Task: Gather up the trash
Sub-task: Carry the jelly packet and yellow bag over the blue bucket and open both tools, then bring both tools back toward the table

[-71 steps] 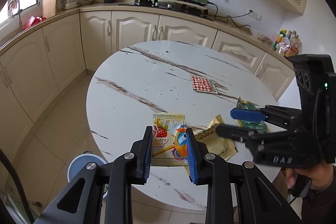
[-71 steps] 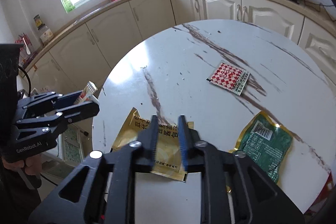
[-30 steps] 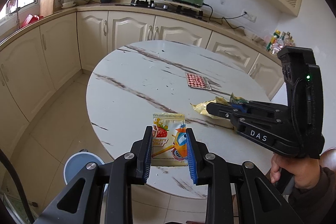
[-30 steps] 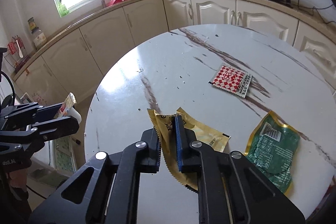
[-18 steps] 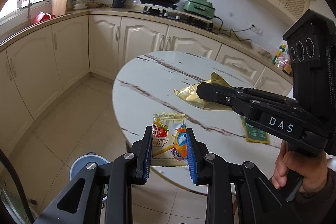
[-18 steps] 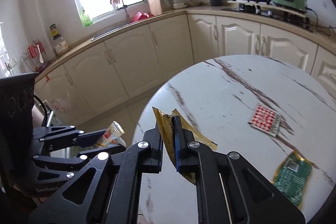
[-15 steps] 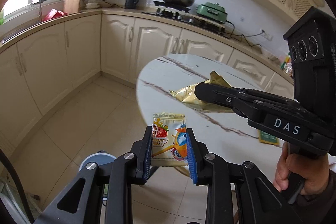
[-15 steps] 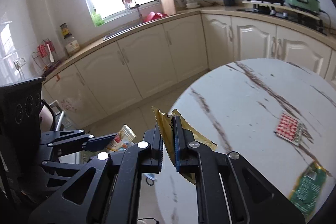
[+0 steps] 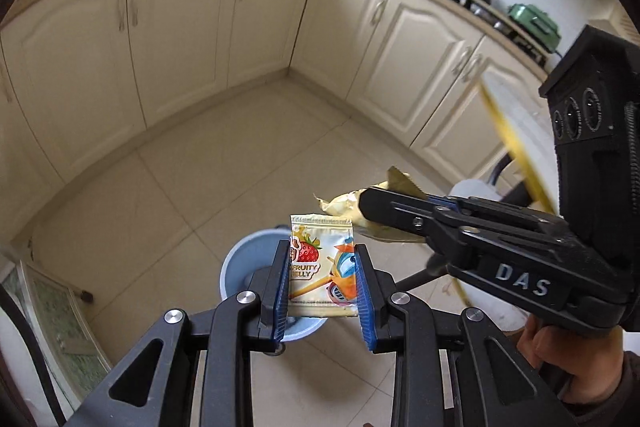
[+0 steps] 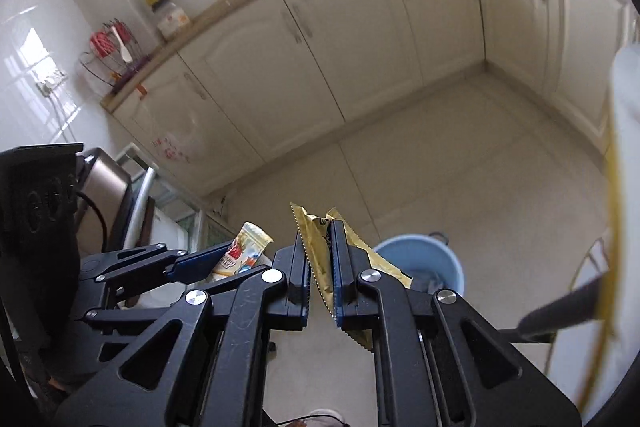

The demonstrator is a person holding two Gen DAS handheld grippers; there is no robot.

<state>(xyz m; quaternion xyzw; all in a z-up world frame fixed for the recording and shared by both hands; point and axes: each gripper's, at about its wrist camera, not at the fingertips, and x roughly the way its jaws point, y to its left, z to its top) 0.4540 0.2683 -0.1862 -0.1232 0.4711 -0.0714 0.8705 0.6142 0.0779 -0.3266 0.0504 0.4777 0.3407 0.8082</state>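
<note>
My left gripper (image 9: 322, 257) is shut on a fruity jelly packet (image 9: 320, 263) with a strawberry print, held in the air over a light blue bin (image 9: 240, 267) on the floor. My right gripper (image 10: 320, 255) is shut on a crumpled gold wrapper (image 10: 318, 247), held above and left of the same blue bin (image 10: 420, 259). In the left wrist view the right gripper (image 9: 366, 205) comes in from the right with the gold wrapper (image 9: 348, 203) just beyond the jelly packet. In the right wrist view the left gripper (image 10: 224, 259) holds the jelly packet (image 10: 244, 251) at the left.
Cream kitchen cabinets (image 9: 180, 27) run along the walls around a beige tiled floor (image 9: 200, 155). The white table's edge (image 10: 624, 187) is blurred at the right, with its dark leg (image 10: 560, 311) below. A glass-fronted low unit (image 9: 52, 315) stands at the left.
Both grippers have swung away from the table and down toward the floor, each still holding its packet. The blue bin now lies right under them; the tabletop has left the view.
</note>
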